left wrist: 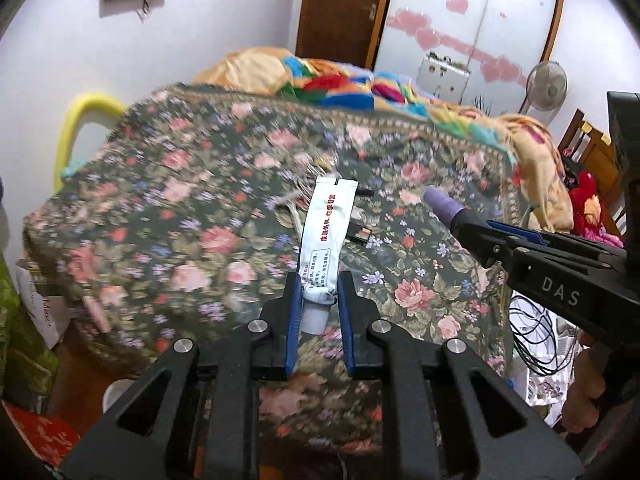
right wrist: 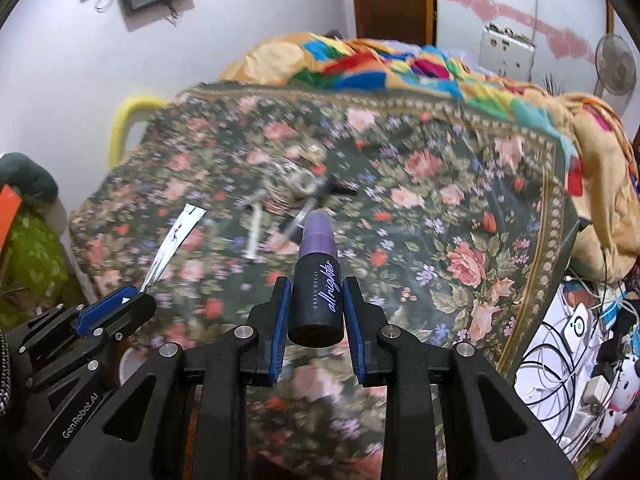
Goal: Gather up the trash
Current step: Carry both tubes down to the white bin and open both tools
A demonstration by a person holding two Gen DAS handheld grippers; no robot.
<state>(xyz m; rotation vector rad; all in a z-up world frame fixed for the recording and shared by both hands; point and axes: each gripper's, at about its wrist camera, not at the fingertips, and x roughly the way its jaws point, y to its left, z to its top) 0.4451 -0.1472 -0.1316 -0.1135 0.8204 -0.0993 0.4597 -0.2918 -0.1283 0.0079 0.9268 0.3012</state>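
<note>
My left gripper (left wrist: pixel 318 292) is shut on a flattened white tube (left wrist: pixel 326 232) with red print, held by its cap end above the floral bedspread (left wrist: pixel 180 184). The tube also shows edge-on in the right wrist view (right wrist: pixel 176 240). My right gripper (right wrist: pixel 314 300) is shut on a black spray bottle (right wrist: pixel 318 280) with a purple cap, and the bottle shows in the left wrist view (left wrist: pixel 444 206) too. A white syringe-like item (right wrist: pixel 254 236), a pen-like item (right wrist: pixel 298 220) and other small blurred bits lie on the bedspread ahead.
A colourful quilt (right wrist: pixel 380 64) is heaped at the far end of the bed. A yellow bed rail (left wrist: pixel 76 128) stands at the left. Tangled cables and chargers (right wrist: pixel 580 340) lie beyond the bed's right edge. A fan (left wrist: pixel 546 84) and wardrobe stand behind.
</note>
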